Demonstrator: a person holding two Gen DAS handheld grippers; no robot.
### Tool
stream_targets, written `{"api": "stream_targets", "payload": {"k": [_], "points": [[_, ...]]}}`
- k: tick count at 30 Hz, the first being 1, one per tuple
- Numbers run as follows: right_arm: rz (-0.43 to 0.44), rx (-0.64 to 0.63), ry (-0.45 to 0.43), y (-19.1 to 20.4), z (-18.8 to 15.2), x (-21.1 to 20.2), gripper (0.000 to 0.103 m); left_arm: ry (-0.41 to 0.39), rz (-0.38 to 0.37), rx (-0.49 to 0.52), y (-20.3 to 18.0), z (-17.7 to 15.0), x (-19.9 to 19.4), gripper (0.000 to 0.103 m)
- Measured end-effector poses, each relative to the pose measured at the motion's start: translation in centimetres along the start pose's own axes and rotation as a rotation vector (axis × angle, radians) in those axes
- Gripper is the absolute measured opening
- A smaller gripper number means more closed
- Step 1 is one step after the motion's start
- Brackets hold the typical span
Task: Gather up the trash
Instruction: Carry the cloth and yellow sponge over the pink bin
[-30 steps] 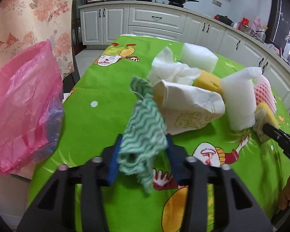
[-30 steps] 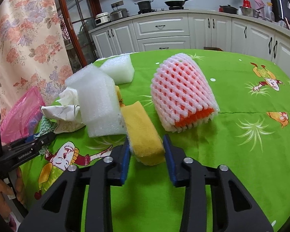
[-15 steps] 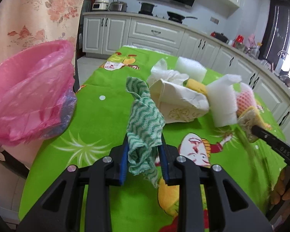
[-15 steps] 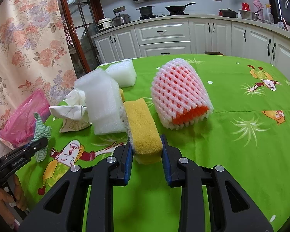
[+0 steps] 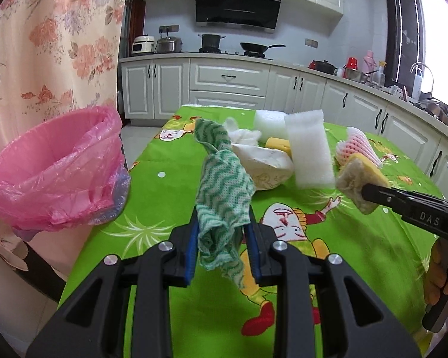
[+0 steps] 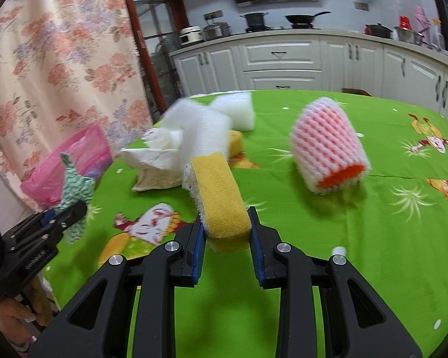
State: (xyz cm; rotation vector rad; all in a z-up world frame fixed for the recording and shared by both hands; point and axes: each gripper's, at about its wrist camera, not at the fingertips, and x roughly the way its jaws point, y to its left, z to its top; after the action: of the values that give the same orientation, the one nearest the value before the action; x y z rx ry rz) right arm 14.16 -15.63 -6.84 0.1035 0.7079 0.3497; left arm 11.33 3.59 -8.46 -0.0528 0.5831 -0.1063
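White kitchen cabinets (image 5: 228,80) stand behind a bench (image 5: 176,197) under a green cartoon cloth, a pink-lined trash bin (image 5: 53,167) at its left edge. On it lie white foam blocks (image 5: 310,149) and a pink foam net (image 6: 328,146). Left gripper (image 5: 222,232) jaws clamp a green rag (image 5: 224,191); right gripper (image 6: 227,234) jaws clamp a yellow sponge (image 6: 221,200), both lifted off the cloth.

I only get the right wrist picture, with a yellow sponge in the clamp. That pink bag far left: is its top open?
Observer: Yes. The left wrist view shows the pink bag lining a bluish bin, its mouth gaping wide.
Visitor: And what holds my clamp up?
Observer: A person's hand grips the handle of the right gripper, which is shut on the yellow sponge.
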Motion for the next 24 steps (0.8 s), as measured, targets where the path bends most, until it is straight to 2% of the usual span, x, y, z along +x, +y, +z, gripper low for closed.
{"api": "stream_targets", "payload": {"k": [13, 24], "points": [[0.075, -0.074, -0.031, 4.0, 0.0, -1.2, 0.028, -0.066, -0.001, 0.045, -0.1, -1.1, -3.5, 0.027], [0.137, -0.144, -0.046, 8.1, 0.7, -0.9, 0.028, -0.12, 0.014, 0.007, 2.9, -0.6, -6.7, 0.027]]}}
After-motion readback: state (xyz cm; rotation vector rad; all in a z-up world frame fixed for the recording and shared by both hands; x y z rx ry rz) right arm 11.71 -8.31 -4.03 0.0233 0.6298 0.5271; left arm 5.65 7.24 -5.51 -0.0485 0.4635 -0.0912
